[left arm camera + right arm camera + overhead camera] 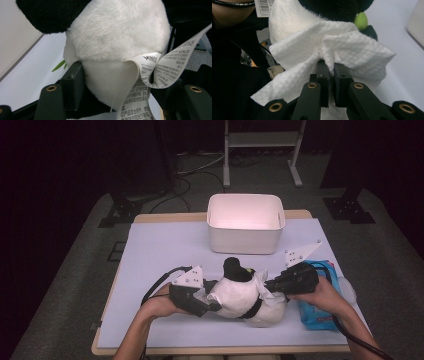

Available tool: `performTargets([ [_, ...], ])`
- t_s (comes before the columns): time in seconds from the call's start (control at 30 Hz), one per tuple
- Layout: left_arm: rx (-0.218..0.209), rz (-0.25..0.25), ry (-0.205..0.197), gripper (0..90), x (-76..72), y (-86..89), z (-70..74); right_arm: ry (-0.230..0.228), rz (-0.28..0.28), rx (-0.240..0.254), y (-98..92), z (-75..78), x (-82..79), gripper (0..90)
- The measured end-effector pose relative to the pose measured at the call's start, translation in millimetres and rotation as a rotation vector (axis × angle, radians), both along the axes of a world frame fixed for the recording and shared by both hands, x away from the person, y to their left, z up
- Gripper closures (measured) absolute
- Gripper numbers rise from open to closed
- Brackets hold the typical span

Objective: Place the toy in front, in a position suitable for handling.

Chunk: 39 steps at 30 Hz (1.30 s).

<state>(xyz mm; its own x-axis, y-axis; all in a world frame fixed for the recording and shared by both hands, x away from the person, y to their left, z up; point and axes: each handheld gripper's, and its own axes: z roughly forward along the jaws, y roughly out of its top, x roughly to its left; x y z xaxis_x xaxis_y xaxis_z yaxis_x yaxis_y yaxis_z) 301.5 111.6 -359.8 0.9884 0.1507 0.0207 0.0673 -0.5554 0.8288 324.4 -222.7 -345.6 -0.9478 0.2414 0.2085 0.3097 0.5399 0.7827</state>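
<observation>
High view: the panda plush (245, 295) is lying on the bench (160, 250) near the front edge, long axis running left-right between the two hands, black part pointing toward the white bin (245, 222) behind it. A white paper towel (237, 292) is draping over the plush's top. The left gripper (200, 297) is coming in at the plush's left end, the right gripper (280, 285) at its right end; both are touching or nearly touching it. A blue wipes pack (317, 310) is sitting under the right hand. Left gripper view: the plush's white body (112, 45) is filling the gap straight ahead of the jaws, its printed care label (160, 72) hanging off to the right. The jaws are standing partly open on either side of the body; whether the pads are pressing in is not clear from here. Right gripper view: the jaws are closed down tight, pinching a bunched fold of the paper towel (342, 50) just ahead of them, with the plush directly behind the towel and its green patch (361, 21) up and to the right. Judgement: the towel is lying dead ahead of the right jaws and across the plush's long axis, so the right hand is the one placed to drag it along the fur while the left is steadying the body.
</observation>
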Motion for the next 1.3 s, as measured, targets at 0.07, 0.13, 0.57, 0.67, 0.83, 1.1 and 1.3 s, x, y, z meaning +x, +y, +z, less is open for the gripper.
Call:
performTargets([
  [0.07, -0.011, 0.003, -0.006, 37.3, 0.2, 0.2, 2.2, 0.005, -0.001, 0.012, -1.4, -0.6, 0.1, 83.9],
  [0.13, -0.015, 0.006, -0.011, 38.3, 0.2, -0.2, 5.7, 0.009, -0.006, 0.027, -3.4, -0.2, 0.3, 83.9],
  [0.57, 0.009, 0.006, -0.085, 40.0, -0.4, 5.3, 39.2, -0.016, 0.007, 0.063, 2.9, 14.1, 1.5, 84.0],
  [0.67, 0.015, 0.005, -0.078, 40.1, 0.1, 5.6, 37.9, -0.016, 0.004, 0.043, 4.1, 13.2, 1.1, 84.0],
  [0.83, 0.005, 0.016, -0.03, 38.3, 4.6, 6.1, 27.6, 0.003, -0.009, -0.027, 2.9, -4.4, 0.5, 83.9],
  [1.1, 0.001, 0.032, 0.044, 20.4, 7.8, 7.3, 19.3, 0.02, -0.011, -0.054, 1.0, -11.1, -0.2, 84.0],
  [1.3, -0.012, 0.039, 0.004, 23.5, 9.6, -0.1, 12.9, 0.038, -0.011, -0.047, -0.3, -14.3, -0.9, 83.9],
])
